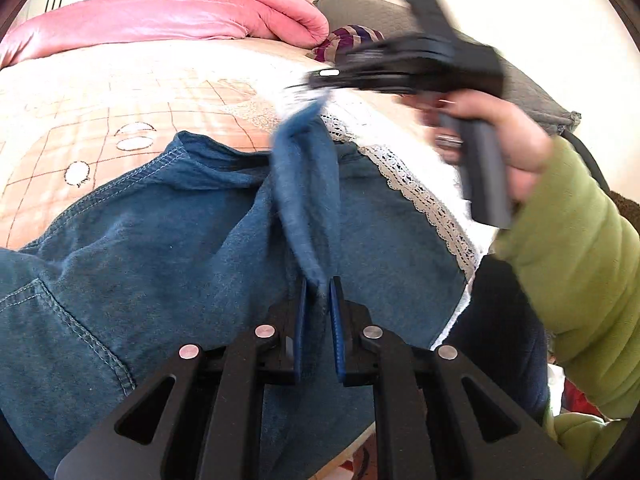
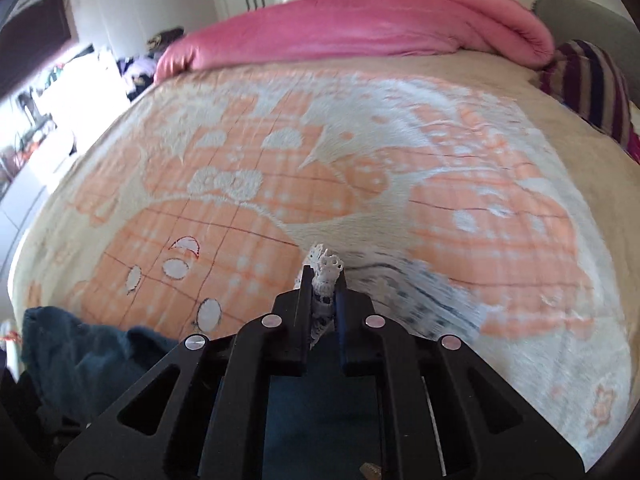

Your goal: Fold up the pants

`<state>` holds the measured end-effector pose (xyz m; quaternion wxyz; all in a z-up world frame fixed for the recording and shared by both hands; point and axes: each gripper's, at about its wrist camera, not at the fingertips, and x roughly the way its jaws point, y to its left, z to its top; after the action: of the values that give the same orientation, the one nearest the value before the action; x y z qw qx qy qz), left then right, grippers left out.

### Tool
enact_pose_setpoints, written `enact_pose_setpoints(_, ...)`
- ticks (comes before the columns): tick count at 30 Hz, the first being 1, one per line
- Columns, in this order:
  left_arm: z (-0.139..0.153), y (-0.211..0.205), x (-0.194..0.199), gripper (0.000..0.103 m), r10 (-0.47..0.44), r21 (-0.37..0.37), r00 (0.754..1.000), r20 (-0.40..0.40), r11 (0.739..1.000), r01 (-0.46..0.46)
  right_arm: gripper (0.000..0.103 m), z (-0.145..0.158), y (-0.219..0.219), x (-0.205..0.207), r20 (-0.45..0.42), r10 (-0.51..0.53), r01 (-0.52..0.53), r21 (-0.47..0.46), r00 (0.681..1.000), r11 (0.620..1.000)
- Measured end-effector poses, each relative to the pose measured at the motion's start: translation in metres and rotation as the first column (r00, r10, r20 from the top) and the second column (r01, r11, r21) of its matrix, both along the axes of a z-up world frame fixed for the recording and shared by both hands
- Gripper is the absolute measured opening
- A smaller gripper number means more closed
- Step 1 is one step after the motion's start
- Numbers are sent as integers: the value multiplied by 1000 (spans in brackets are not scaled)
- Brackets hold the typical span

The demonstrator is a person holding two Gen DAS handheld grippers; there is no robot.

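A big bed with an orange and cream blanket fills both views, and a puffy pink quilt is piled at its far end. The blue pants lie spread over the near side of the bed, and they have a white lace trim along one edge. The left gripper is pinched tight on a raised fold of the blue cloth. The right gripper is pinched tight on a bit of the white lace trim, and from the left wrist view it looks lifted above the bed. The step looks like picking up one edge of the pants to fold it over. To do it well, I think both claws should hold on firmly, lift to the same height, and move together, so the edge stays straight. Pulling too hard could tear the thin lace or bunch the cloth.
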<state>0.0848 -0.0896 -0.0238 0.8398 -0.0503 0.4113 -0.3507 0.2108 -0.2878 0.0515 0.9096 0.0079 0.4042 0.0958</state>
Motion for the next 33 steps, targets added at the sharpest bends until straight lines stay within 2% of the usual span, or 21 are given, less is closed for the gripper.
enact_pose_setpoints(7,0,-8,-5,10,20,64,998,62,998,-24,5,15,-63,-63,16,-84,81,104,996,991)
enact_pose_setpoints(10,6,-6,-7,6,8,79,995,95,997,-16,5,12,-75,-81,7,-101,100,127,995,987)
enact_pose_setpoints(18,23,-1,-24,6,-42,81,990,133,996,31,5,-2,-97,-128,-31,-142,146,214,989,966)
enact_pose_setpoints(24,28,4,-44,6,-64,80,987,145,995,53,5,-21,-115,-164,-84,-155,173,296,984,939)
enact_pose_setpoints(29,17,-2,-53,6,-73,113,990,123,992,59,8,-49,-122,-180,-157,-156,201,339,975,919)
enact_pose_setpoints(33,13,-12,-59,6,-110,155,985,133,984,89,9,-60,-126,-184,-180,-159,217,370,971,903)
